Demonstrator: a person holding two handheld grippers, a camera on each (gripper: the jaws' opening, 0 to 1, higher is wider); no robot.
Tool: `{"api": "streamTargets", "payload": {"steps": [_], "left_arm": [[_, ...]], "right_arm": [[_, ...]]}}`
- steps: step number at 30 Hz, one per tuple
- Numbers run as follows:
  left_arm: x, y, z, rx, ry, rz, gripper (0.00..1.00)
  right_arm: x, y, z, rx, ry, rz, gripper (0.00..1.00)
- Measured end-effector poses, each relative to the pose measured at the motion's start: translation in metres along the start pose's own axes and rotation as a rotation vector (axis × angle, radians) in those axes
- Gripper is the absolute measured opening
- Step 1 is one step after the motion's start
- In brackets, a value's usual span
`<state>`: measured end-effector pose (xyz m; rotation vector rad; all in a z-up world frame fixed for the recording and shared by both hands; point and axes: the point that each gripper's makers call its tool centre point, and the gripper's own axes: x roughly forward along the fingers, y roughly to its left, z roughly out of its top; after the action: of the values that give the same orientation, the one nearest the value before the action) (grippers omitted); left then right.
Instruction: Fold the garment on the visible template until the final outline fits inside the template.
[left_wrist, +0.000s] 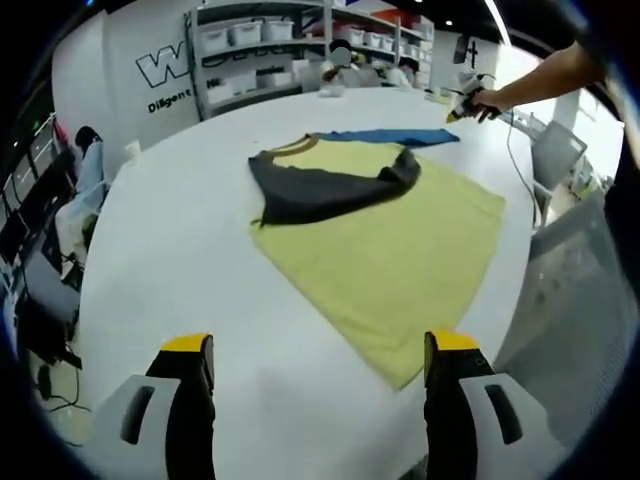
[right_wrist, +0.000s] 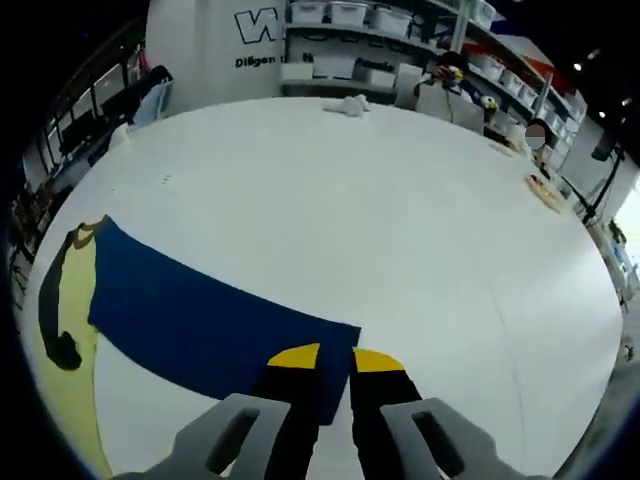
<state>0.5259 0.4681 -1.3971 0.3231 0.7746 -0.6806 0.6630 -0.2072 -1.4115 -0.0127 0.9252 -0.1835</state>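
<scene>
Garment: a yellow-green shirt (left_wrist: 385, 255) lies spread flat on the white table (left_wrist: 170, 260), its dark sleeve (left_wrist: 330, 188) folded across the upper body and its collar pointing toward the far shelving.
Template: a blue sheet (right_wrist: 215, 320) lies flat on the table just beyond the shirt; in the left gripper view a strip of it (left_wrist: 395, 136) shows past the collar, partly covered by the garment.
Left claw: (left_wrist: 318, 372) hovers over the near table edge short of the shirt's hem, its yellow-tipped jaws spread wide and holding nothing.
Right claw: (right_wrist: 335, 360) sits at the corner of the blue sheet with its jaws drawn nearly together; whether they pinch the sheet's edge cannot be told.
Person: an outstretched arm (left_wrist: 545, 80) reaches over the far side of the table in the left gripper view, its hand on the other gripper.
Background: shelving with storage bins (left_wrist: 260, 45) and a lettered white wall (right_wrist: 200, 40).
</scene>
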Motion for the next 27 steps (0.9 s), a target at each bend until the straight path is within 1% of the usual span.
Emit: {"api": "streamTargets", "payload": {"steps": [3,8,13,17,21,22,27], "left_arm": [[-0.001,-0.001,0.001,0.004,-0.003,0.0,0.84],[-0.001,-0.002,0.001,0.007,-0.004,-0.003,0.84],[-0.001,-0.002,-0.002,0.014,0.0,-0.007,0.84],[-0.002,-0.003,-0.003,0.012,-0.003,-0.009,0.84],[-0.001,-0.006,-0.001,0.02,-0.01,-0.014,0.84],[0.0,-0.006,0.0,0.022,-0.014,-0.016,0.84],[0.005,-0.009,0.011,0.018,-0.042,-0.029,0.84]], "right_arm": [[0.002,-0.002,-0.016,-0.003,0.031,-0.004,0.07],[-0.003,-0.003,-0.03,0.007,0.057,-0.004,0.07],[-0.005,-0.003,-0.033,0.013,0.062,0.0,0.08],[-0.007,-0.002,-0.035,-0.002,0.067,0.007,0.1],[-0.009,0.001,-0.041,-0.001,0.075,0.022,0.16],[-0.01,0.002,-0.041,0.003,0.073,0.026,0.19],[-0.018,0.01,-0.044,-0.028,0.058,0.043,0.28]]}}
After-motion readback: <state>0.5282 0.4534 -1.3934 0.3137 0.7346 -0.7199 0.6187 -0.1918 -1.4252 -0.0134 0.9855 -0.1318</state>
